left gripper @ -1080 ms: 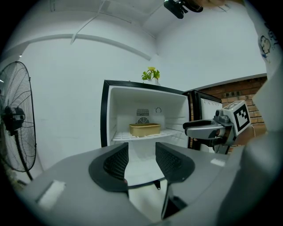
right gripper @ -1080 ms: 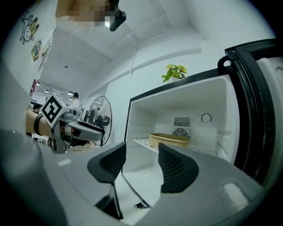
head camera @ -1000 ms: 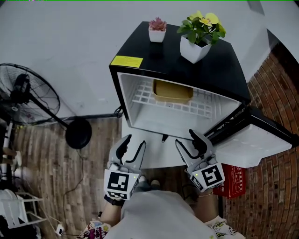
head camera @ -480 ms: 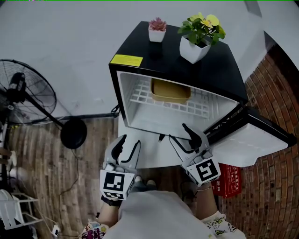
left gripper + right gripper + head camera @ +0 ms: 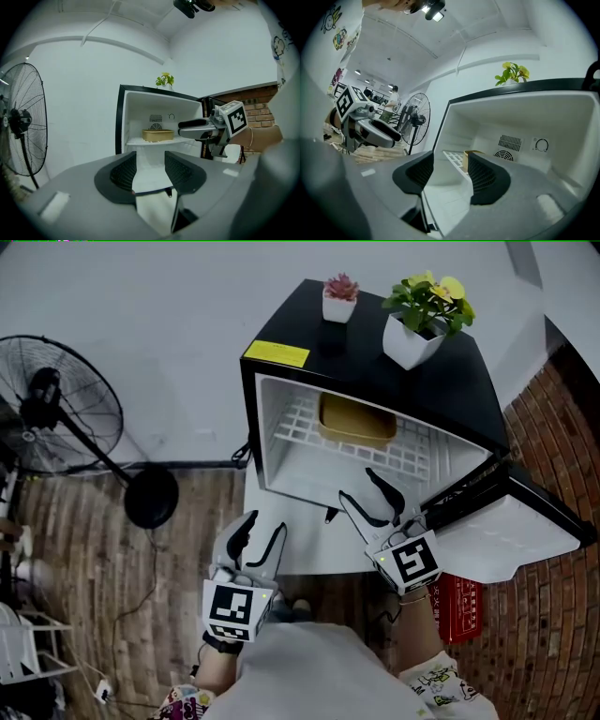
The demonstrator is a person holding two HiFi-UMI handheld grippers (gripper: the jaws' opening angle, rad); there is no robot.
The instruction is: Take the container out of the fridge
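Note:
A tan container (image 5: 355, 421) rests on the white wire shelf inside the open black mini fridge (image 5: 427, 390); it also shows as a small tan container (image 5: 158, 135) on the shelf and a partly hidden container (image 5: 467, 159) behind the jaw. My right gripper (image 5: 371, 495) is open and empty at the fridge's mouth, short of the container. My left gripper (image 5: 259, 535) is open and empty, lower and left, in front of the fridge. The other views show the left gripper (image 5: 150, 170) and the right gripper (image 5: 446, 172) with nothing between their jaws.
The fridge door (image 5: 511, 526) hangs open to the right. Two potted plants (image 5: 426, 310) stand on the fridge top. A standing fan (image 5: 61, 418) is at the left on the wooden floor. A red crate (image 5: 458, 608) sits below the door. A brick wall (image 5: 567, 615) runs along the right.
My right gripper has moved forward and up to the fridge opening. The left gripper has hardly moved. The head view has shifted, so the fridge now sits further right.

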